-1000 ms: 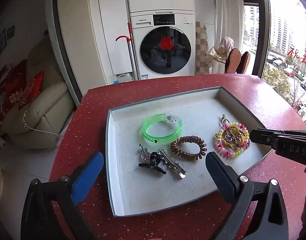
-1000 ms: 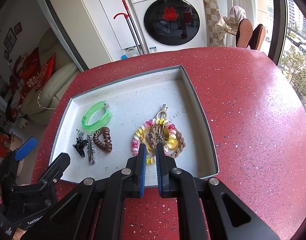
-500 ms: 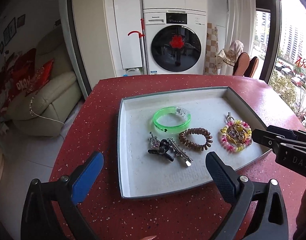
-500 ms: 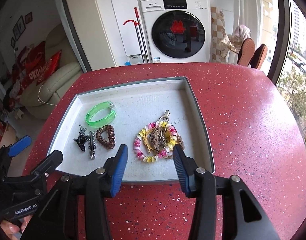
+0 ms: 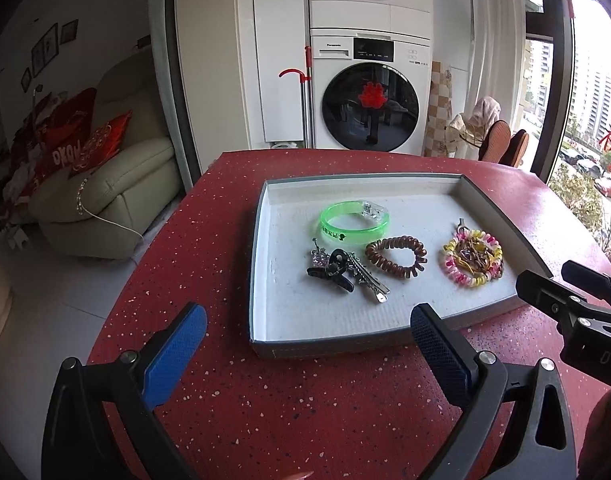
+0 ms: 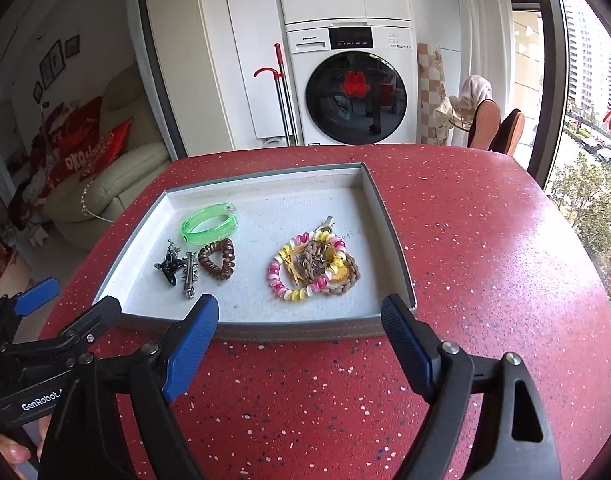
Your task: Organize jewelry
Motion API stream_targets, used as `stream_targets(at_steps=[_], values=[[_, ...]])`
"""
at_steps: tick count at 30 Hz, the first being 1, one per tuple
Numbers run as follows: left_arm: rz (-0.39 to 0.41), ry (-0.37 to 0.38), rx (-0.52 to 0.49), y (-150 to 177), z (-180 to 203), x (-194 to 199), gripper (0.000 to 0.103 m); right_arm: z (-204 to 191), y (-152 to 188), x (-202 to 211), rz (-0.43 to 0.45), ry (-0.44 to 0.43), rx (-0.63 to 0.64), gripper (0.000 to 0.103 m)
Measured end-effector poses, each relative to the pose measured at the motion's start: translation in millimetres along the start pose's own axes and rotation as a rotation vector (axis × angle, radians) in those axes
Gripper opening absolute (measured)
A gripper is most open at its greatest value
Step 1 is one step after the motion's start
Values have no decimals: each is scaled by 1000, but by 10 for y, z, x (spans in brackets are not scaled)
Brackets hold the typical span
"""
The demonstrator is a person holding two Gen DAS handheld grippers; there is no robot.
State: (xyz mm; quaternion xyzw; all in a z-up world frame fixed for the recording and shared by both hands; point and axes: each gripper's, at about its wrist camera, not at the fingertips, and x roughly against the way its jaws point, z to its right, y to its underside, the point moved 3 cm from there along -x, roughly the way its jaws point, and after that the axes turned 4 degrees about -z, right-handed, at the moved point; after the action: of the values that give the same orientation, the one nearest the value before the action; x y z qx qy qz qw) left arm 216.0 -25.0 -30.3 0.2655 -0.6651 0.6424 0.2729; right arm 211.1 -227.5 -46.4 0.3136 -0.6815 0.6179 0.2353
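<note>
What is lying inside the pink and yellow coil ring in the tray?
Inside the pink and yellow coil ring sits a tangle: a brown braided cord, thin yellow elastics and a small metal charm. Whatever lies beneath that pile is covered.

Pretty clearly someone's apartment: stacked washing machine [image 5: 370,106] and dryer in a white nook, cream leather sofa [image 5: 105,196] with red cushions [image 5: 105,142], framed pictures on the wall, high-rise blocks [image 5: 593,92] outside the big window.

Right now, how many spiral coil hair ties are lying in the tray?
2: a brown coil tie mid-tray beside the green bangle, and a pink-and-yellow coil tie toward the right wall, ringing braided pieces; more could hide in that pile.
</note>
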Motion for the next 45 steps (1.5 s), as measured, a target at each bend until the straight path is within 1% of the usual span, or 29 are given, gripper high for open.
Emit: stream_targets(at_steps=[3, 8, 15, 19, 31, 45], values=[[1, -8, 5, 54, 7, 21, 103, 19, 46, 26, 16, 33, 5, 86], [-17, -12, 36, 116, -2, 16, 103, 24, 73, 141, 85, 69, 30, 87], [-9, -26, 29, 152, 44, 48, 103, 31, 114, 181, 75, 65, 24, 87], [13, -41, 21, 166, 81, 94, 103, 25, 149, 177, 74, 84, 34, 87], [17, -18, 27, 188, 122, 138, 103, 41, 165, 224, 80, 103, 45, 87], [14, -20, 28, 189, 131, 146, 103, 67, 142, 263, 83, 105, 41, 87]])
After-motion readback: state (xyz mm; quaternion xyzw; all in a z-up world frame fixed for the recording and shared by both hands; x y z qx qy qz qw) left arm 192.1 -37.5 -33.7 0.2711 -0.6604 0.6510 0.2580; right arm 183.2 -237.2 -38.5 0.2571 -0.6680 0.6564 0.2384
